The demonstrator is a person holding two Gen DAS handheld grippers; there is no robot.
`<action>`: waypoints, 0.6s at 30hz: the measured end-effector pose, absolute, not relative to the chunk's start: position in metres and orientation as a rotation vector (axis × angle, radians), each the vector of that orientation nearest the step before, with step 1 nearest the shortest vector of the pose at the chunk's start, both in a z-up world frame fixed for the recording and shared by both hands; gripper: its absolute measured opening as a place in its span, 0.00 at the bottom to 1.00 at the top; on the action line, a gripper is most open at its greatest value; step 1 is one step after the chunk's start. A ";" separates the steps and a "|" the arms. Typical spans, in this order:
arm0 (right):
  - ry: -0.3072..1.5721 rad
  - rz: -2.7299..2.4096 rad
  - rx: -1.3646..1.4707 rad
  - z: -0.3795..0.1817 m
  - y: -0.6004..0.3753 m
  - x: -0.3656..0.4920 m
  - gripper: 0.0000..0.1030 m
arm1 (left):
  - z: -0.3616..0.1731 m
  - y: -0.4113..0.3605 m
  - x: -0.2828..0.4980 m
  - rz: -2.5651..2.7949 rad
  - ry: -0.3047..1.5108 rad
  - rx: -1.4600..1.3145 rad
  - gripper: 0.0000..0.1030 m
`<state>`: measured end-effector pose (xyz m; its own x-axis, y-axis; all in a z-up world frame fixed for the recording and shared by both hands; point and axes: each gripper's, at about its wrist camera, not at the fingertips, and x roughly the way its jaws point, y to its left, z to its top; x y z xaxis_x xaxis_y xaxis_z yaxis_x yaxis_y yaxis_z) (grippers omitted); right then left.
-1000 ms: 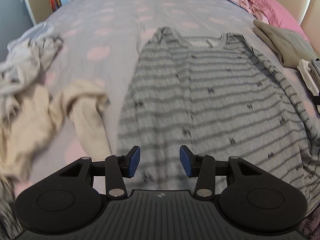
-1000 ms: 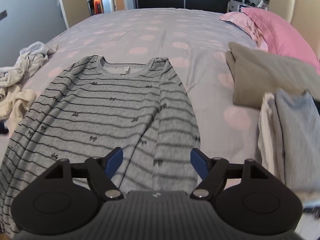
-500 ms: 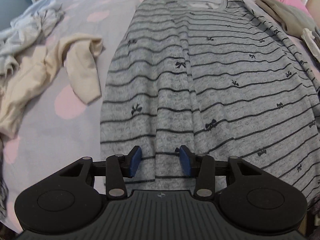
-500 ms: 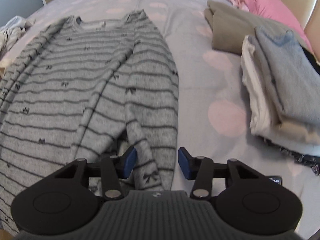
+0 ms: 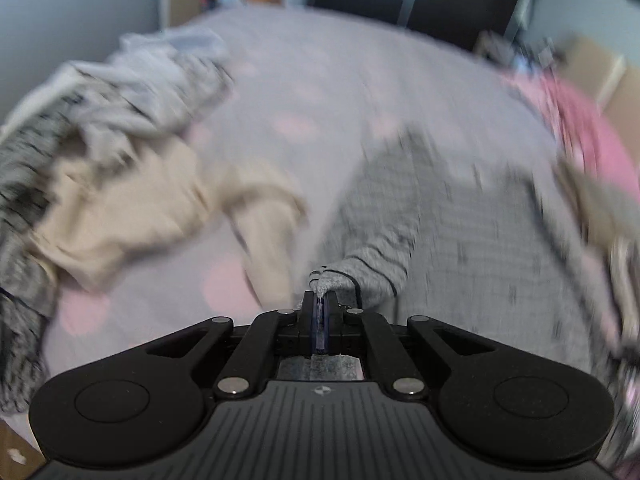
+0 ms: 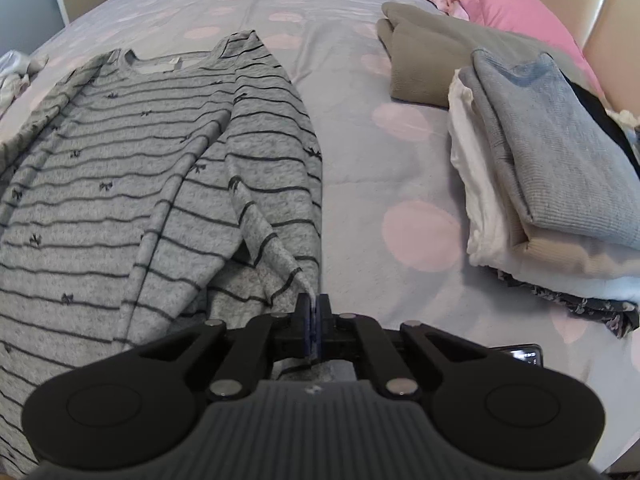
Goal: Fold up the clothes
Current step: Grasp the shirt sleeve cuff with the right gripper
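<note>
Over bedspread (image 6: 352, 128), both down-tilted grippers, left (image 5: 319, 312) and right (image 6: 313, 312), pinch striped shirt (image 6: 120, 168).

A grey top (image 6: 168, 168) is crossed by dark stripes and dotted with small bows — the bedsheet (image 6: 360, 168) is lilac with pink dots, the pillow (image 6: 516, 4) pink.

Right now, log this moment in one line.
left gripper: shut on striped top hem | right gripper: shut on hem | fold: not yet done

folded stack (image 6: 552, 168) right of top (image 6: 160, 168)
</note>
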<state>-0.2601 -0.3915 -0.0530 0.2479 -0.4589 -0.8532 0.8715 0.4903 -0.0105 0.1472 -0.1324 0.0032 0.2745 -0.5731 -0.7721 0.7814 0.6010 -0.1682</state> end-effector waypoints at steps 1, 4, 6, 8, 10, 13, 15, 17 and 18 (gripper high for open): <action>0.919 -0.971 0.539 -0.052 -0.393 -0.260 0.03 | 0.014 -0.132 0.157 -0.910 0.894 0.241 0.01; 0.909 -0.977 0.546 -0.051 -0.397 -0.259 0.03 | 0.041 -0.140 0.189 -0.850 0.841 0.202 0.01; 0.909 -0.981 0.546 -0.052 -0.399 -0.258 0.03 | 0.052 -0.146 0.215 -0.796 0.806 0.188 0.01; 0.914 -0.988 0.551 -0.054 -0.401 -0.258 0.03 | 0.053 -0.148 0.243 -0.730 0.797 0.157 0.01; 0.919 -0.996 0.554 -0.057 -0.403 -0.259 0.03 | 0.050 -0.149 0.270 -0.665 0.796 0.137 0.01; 0.920 -1.009 0.565 -0.059 -0.406 -0.260 0.03 | 0.022 -0.159 0.305 -0.584 0.875 0.168 0.01; 0.921 -1.013 0.571 -0.060 -0.409 -0.258 0.03 | 0.002 -0.167 0.314 -0.562 0.931 0.218 0.01; 0.922 -1.016 0.574 -0.059 -0.413 -0.257 0.03 | -0.007 -0.173 0.312 -0.557 0.939 0.256 0.02; 0.922 -1.018 0.574 -0.057 -0.415 -0.257 0.02 | -0.007 -0.175 0.310 -0.555 0.929 0.268 0.02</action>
